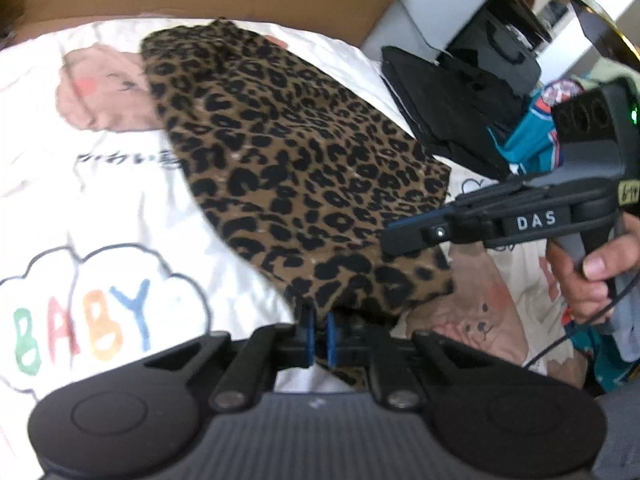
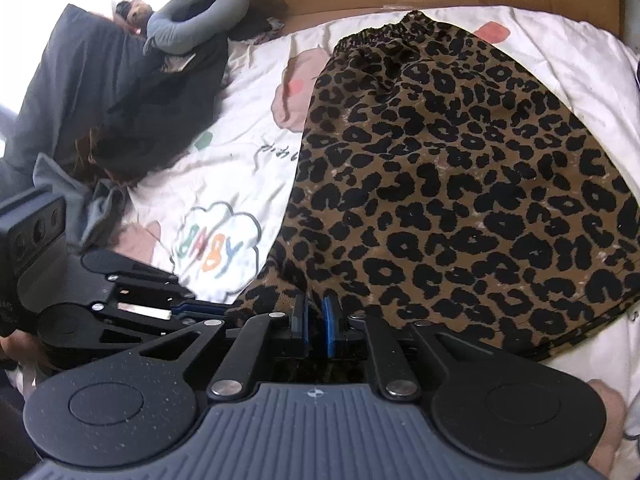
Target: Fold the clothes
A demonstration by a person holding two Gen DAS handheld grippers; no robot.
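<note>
Now both grippers, left gripper [image 1: 318, 330] and right gripper [image 2: 316, 320], have jaws clamped on the near hem of the leopard skirt [image 2: 460, 184], which stretches toward the frame's top.

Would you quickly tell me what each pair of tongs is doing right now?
Left tongs: shut on the near hem of the leopard-print skirt.
Right tongs: almost shut, pads either side of the same hem; a firm grip cannot be told.
</note>
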